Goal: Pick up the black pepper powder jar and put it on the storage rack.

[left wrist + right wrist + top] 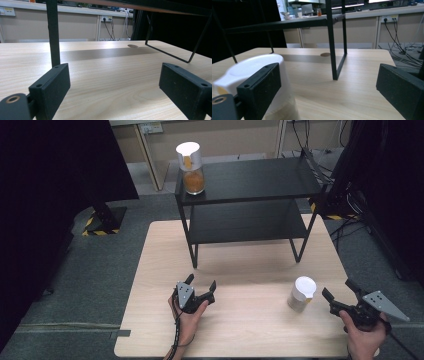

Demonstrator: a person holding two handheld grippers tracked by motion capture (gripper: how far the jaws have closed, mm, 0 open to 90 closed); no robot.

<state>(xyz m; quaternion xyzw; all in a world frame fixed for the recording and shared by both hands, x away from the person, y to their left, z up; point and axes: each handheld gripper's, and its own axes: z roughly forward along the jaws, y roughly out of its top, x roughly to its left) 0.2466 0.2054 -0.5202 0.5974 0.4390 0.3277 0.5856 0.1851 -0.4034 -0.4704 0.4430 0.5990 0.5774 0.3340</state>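
One white-lidded jar of orange powder (190,167) stands on the black metal shelf (260,180) upper centre; the white-capped jar (302,293) lower right awaits the wide-open, empty right gripper (339,295); the left gripper (201,286) idles open.

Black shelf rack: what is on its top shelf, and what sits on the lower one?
On the top shelf of the black shelf rack, at its left end, stands a white-lidded jar of orange contents. The lower shelf looks bare, though the top shelf covers its rear part.
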